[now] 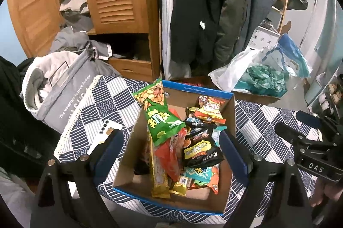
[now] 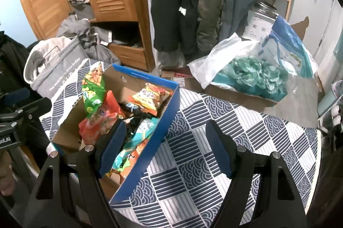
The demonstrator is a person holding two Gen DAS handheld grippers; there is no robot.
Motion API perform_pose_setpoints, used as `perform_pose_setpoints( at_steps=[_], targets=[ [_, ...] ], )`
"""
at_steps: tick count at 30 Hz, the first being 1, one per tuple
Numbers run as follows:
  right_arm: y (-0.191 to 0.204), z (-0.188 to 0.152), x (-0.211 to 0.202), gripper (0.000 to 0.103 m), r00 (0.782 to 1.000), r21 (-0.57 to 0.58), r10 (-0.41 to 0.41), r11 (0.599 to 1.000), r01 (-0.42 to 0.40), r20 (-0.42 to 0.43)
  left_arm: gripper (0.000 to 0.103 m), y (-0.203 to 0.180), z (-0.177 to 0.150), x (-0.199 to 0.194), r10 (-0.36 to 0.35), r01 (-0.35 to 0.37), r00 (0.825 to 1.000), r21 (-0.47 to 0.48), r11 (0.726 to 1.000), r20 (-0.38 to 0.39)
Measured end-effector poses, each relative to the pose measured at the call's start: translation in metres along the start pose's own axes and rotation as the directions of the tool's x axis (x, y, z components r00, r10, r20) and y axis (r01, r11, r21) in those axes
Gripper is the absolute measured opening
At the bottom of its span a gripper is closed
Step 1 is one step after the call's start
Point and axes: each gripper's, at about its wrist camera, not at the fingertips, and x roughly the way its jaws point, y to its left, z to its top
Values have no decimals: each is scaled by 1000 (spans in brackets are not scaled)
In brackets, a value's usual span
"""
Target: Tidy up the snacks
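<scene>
**remote_op:** Closest to my left wrist lens was the left gripper (image 1: 169,155) itself, blue pads spread wide and holding nothing, hovering over the cardboard box (image 1: 229,120) in the lower middle of the frame. Snacks were heaped inside it: a green peanut bag (image 1: 159,112) leaning up at the back left, a black packet (image 1: 200,153) right of centre, an orange packet (image 1: 211,110) toward the far right corner, and a long yellow bar (image 1: 158,172) lying along the near left.

**snackfan22:** And the other one?

**remote_op:** My right gripper (image 2: 165,150) was gaping just as wide, also with nothing in it. In its own view its left pad (image 2: 111,148) sat over the box's (image 2: 150,138) near right part, and the right pad hung over the bare patterned tablecloth (image 2: 193,174). I saw the box at the left centre of that frame, blue on the outside.

**snackfan22:** Anything else on the table?

**remote_op:** A white phone (image 1: 105,131) lay on the cloth just left of the box in the left view. A grey laundry bag (image 1: 62,95) stood at the middle left beyond the table edge, and a plastic bag with teal stuff (image 2: 255,75) sat upper right in the right view, well apart from the box.
</scene>
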Motion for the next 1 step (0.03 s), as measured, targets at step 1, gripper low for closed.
perform_pose_setpoints(
  at_steps=[1],
  targets=[
    [0, 0, 0, 76, 1000, 0, 0, 1000, 0, 0, 92, 0, 0, 0, 2, -2, 1000, 1, 1000, -3]
  ],
)
